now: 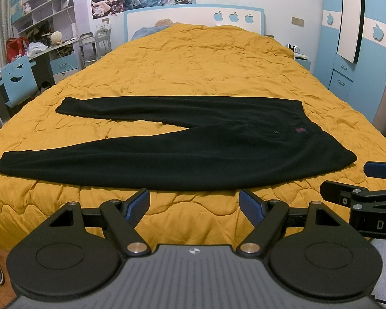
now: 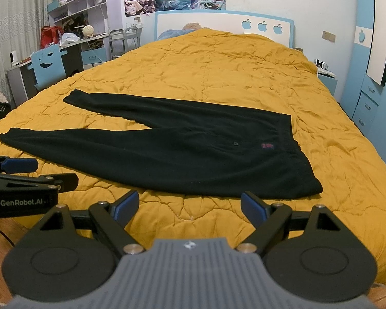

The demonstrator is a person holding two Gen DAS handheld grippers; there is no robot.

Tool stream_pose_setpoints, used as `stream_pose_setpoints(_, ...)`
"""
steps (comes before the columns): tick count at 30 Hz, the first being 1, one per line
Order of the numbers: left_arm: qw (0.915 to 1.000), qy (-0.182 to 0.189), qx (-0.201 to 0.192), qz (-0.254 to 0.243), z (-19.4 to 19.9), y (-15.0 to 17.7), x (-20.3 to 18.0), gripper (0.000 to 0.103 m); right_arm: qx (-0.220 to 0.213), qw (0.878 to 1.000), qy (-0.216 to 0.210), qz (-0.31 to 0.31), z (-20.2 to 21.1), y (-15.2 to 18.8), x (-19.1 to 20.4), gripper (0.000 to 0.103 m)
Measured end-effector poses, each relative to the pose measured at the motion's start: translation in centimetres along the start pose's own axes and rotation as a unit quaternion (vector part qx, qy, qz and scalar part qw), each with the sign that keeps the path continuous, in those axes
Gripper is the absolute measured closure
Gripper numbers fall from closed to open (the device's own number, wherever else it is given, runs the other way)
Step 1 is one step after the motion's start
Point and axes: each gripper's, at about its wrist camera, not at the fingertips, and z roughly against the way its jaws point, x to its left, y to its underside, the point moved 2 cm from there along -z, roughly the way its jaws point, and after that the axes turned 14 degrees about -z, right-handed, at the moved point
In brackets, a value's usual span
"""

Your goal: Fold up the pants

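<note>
Black pants lie flat across the yellow quilt, waistband to the right, two legs spread apart toward the left. A small red label sits near the waistband. My left gripper hovers open just short of the near leg's edge, holding nothing. My right gripper is open too, in front of the pants' near edge by the waist corner. Each gripper shows at the side of the other's view: the right gripper and the left gripper.
The bed has a blue and white headboard. A desk with a blue chair and shelves stand at the left. A blue wardrobe and a nightstand are on the right. Wooden floor shows at the lower left.
</note>
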Motion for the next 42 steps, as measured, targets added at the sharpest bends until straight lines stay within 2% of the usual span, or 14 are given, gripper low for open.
stream_pose_setpoints(5, 1.0000, 0.000, 0.001, 0.002, -0.4, 0.0, 0.7, 0.011, -0.001, 1.000, -0.007, -0.005, -0.4, -0.1, -0.6, 0.021)
stream_pose_setpoints(10, 0.9998, -0.016, -0.012, -0.002, -0.8, -0.2, 3.0, 0.017, -0.038, 0.998, -0.042, -0.001, -0.9, -0.8, -3.3, 0.021)
stream_pose_setpoints(12, 0.9995, -0.023, -0.018, -0.011, -1.4, 0.0, 4.2, 0.021, -0.046, 0.998, -0.051, 0.013, -1.6, -1.1, -4.8, 0.021)
stream_pose_setpoints(18, 0.9993, -0.037, -0.001, -0.006, -3.8, 0.9, 9.0, 0.024, -0.028, 0.994, -0.021, 0.102, -4.8, -2.0, -9.4, 0.023)
stream_pose_setpoints(20, 0.9987, -0.049, 0.008, -0.009, -4.5, 1.2, 10.6, 0.025, -0.012, 0.991, -0.018, 0.136, -6.1, -2.1, -11.2, 0.041)
stream_pose_setpoints(22, 0.9978, -0.064, 0.013, -0.013, -5.2, 1.6, 12.1, 0.026, 0.009, 0.985, -0.018, 0.171, -7.4, -2.2, -12.8, 0.049)
stream_pose_setpoints(25, 0.9965, -0.080, 0.016, -0.021, -6.0, 1.9, 13.9, 0.026, 0.053, 0.971, 0.000, 0.233, -10.2, -2.4, -14.8, 0.056)
stream_pose_setpoints(27, 0.9952, -0.091, 0.019, -0.027, -6.4, 2.0, 15.0, 0.026, 0.078, 0.958, 0.009, 0.276, -11.7, -2.2, -15.6, 0.057)
stream_pose_setpoints(33, 0.9889, -0.130, 0.036, -0.063, -7.1, 2.7, 18.5, 0.026, 0.108, 0.900, 0.019, 0.422, -15.2, -1.0, -15.5, 0.060)
stream_pose_setpoints(36, 0.9831, -0.154, 0.049, -0.086, -7.5, 3.4, 20.0, 0.026, 0.102, 0.875, 0.019, 0.472, -16.2, -0.3, -15.0, 0.076)
stream_pose_setpoints(37, 0.9808, -0.160, 0.056, -0.097, -7.7, 3.8, 20.3, 0.026, 0.099, 0.869, 0.023, 0.484, -16.4, -0.1, -14.9, 0.085)
stream_pose_setpoints(38, 0.9795, -0.162, 0.061, -0.103, -8.0, 4.1, 20.6, 0.026, 0.096, 0.863, 0.025, 0.494, -16.6, 0.0, -14.8, 0.099)
stream_pose_setpoints(39, 0.9778, -0.165, 0.067, -0.110, -8.3, 4.4, 20.9, 0.026, 0.094, 0.861, 0.020, 0.500, -16.5, 0.0, -14.8, 0.103)
stream_pose_setpoints(42, 0.9735, -0.174, 0.079, -0.125, -8.6, 5.4, 21.5, 0.026, 0.078, 0.857, 0.016, 0.510, -15.5, -0.5, -14.9, 0.103)
